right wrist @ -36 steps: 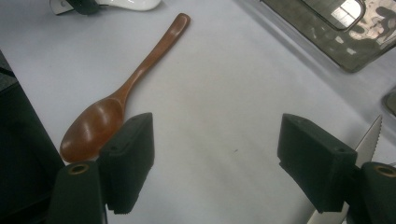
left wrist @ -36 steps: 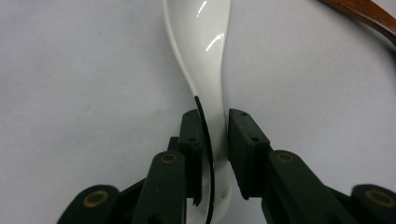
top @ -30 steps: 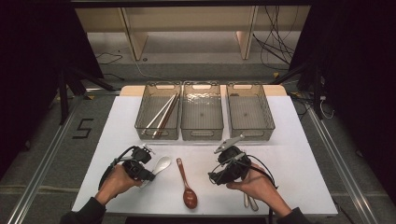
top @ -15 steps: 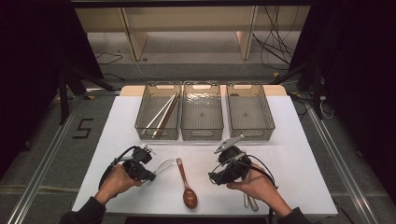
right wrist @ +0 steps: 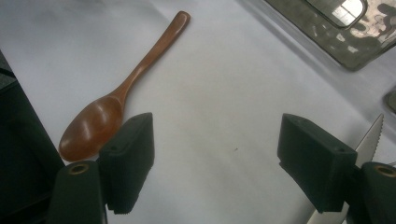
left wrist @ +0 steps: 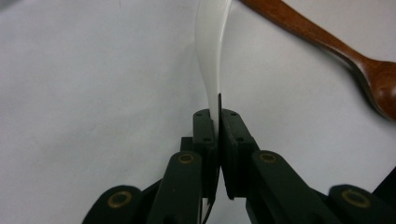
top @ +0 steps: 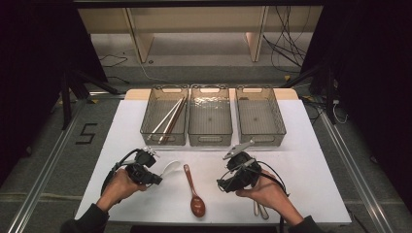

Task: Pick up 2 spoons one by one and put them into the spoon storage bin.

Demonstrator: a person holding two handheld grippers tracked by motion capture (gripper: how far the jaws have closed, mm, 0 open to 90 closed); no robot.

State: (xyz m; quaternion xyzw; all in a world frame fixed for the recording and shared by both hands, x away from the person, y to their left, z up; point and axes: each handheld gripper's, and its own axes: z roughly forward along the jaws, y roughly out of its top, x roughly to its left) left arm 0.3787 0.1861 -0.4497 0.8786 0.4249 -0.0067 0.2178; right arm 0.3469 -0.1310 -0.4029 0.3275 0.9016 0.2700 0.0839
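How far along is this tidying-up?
Early on. Chopsticks already lie in the left bin. The left gripper is shut on the white spoon. The wooden spoon and a knife lie on the table; the right gripper is open.

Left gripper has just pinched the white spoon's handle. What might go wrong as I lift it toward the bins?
The left gripper is shut on only the thin tip of the white spoon, so its bowl end may swing or slip out. The wooden spoon lies right beside it and might get nudged. The right gripper, open, hovers near the path to the bins.
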